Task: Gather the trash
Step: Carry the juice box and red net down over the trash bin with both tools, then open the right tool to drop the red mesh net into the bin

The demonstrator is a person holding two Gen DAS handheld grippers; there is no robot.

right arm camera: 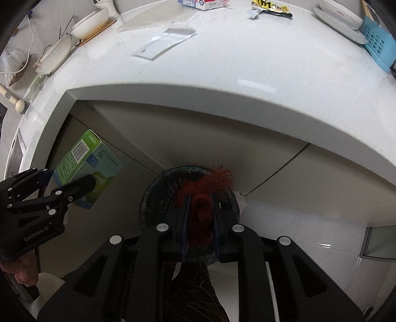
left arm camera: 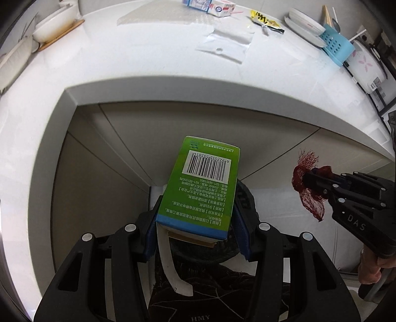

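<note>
My left gripper (left arm camera: 195, 213) is shut on a green box (left arm camera: 203, 183) with a barcode and holds it over the dark trash bin (left arm camera: 245, 198) on the floor below the counter edge. The box also shows in the right wrist view (right arm camera: 86, 171), with the left gripper (right arm camera: 66, 183) around it. My right gripper (right arm camera: 200, 205) is shut on a red mesh net (right arm camera: 201, 195) and holds it above the round dark bin (right arm camera: 158, 190). In the left wrist view the net (left arm camera: 307, 188) hangs from the right gripper (left arm camera: 309, 180).
On the white counter (left arm camera: 148, 62) lie clear plastic bags (left arm camera: 227, 42), a yellow wrapper (left arm camera: 264, 21), a white-blue carton (left arm camera: 210, 6), bowls (left arm camera: 54, 22), plates (left arm camera: 307, 24) and a blue basket (left arm camera: 336, 47). A brush (right arm camera: 54, 57) lies at the left. Cabinet doors (right arm camera: 198, 138) stand behind the bin.
</note>
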